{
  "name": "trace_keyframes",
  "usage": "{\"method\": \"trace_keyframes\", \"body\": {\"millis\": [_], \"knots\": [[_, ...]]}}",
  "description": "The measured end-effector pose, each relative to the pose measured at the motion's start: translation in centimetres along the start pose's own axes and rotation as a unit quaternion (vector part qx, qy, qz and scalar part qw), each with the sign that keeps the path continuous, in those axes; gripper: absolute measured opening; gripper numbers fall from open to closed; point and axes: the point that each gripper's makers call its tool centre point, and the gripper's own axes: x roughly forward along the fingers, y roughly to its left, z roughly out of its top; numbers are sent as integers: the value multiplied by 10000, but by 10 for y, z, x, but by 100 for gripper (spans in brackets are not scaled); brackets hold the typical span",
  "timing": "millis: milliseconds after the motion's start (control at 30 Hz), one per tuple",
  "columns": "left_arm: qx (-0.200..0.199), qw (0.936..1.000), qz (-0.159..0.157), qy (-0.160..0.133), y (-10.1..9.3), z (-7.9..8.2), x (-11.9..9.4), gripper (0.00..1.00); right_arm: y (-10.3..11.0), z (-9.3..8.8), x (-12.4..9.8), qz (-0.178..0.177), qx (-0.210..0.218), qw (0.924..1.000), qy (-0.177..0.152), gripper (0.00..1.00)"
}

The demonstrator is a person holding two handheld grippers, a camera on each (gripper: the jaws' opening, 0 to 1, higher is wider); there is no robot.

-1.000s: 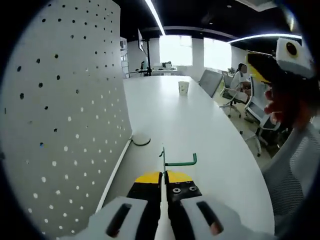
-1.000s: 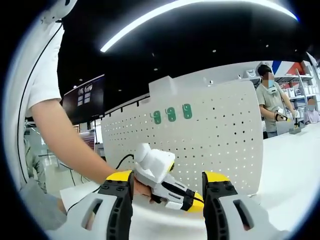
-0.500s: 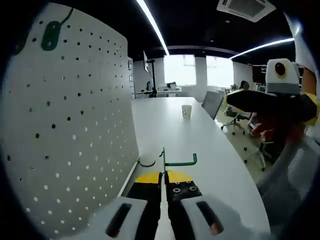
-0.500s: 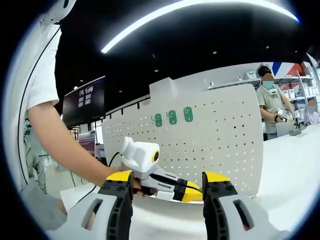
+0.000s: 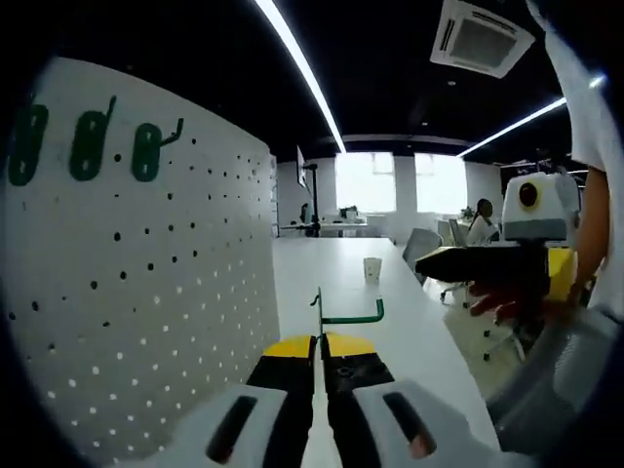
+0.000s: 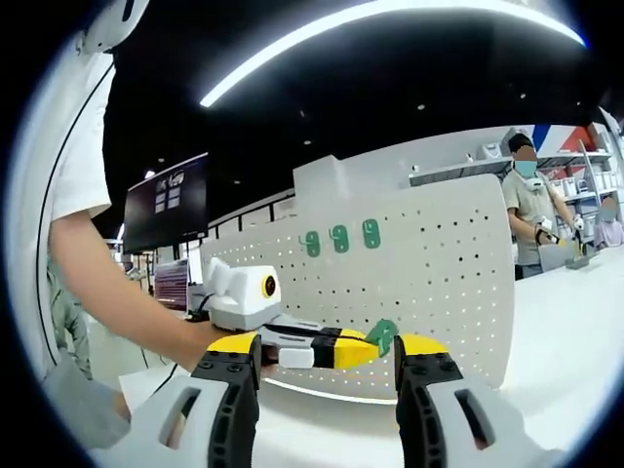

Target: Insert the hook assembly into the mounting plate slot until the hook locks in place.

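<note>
Left gripper view: the white pegboard stands across the frame's left, bare holes below its three hung hooks. The left hand-held gripper, clamped on a green hook, points along the counter, hook arm aimed away from the board. The right hand-held gripper hangs apart.

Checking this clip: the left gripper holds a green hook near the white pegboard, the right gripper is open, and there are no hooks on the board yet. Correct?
Not quite. Three green hooks already hang near the top of the pegboard, as the right gripper view shows. The left gripper does hold a green hook, and the right gripper is open.
</note>
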Motion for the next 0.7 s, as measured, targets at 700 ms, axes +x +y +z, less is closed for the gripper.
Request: {"method": "trace_keyframes", "body": {"millis": [700], "knots": [[-225,9956,343,-847,-17,42,-44,2,12,8,3,132,13,9999,-79,52]]}}
